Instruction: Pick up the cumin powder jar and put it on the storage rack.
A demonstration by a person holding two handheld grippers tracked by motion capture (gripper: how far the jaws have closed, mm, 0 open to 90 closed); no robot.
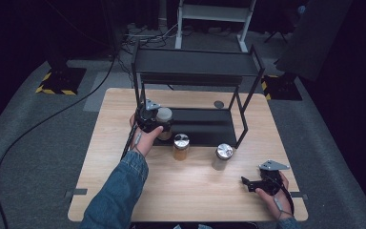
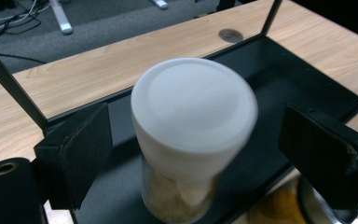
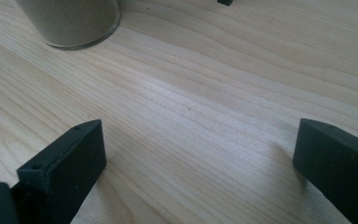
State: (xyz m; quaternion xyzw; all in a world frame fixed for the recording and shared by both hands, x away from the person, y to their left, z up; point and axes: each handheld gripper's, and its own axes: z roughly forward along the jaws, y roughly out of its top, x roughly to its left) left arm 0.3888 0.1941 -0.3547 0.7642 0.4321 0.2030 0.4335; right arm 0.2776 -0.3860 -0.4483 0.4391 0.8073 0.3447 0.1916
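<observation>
A glass jar with a white lid (image 1: 164,114) (image 2: 193,107) stands upright on the lower shelf (image 1: 209,126) (image 2: 279,84) of a black two-tier rack, near its left end. My left gripper (image 1: 159,119) (image 2: 198,135) straddles the jar with its jaws open and a gap on each side of the lid, the pads clear of it. My right gripper (image 1: 247,184) (image 3: 200,154) rests low over the bare wood at the table's front right, open, with nothing between its fingers.
Two more jars stand on the table in front of the rack: an amber one with a metal lid (image 1: 181,146) and a paler one with a silver lid (image 1: 223,156) (image 3: 70,23). The rack's upper shelf (image 1: 195,71) overhangs the lower one. A cable hole (image 1: 218,104) sits behind.
</observation>
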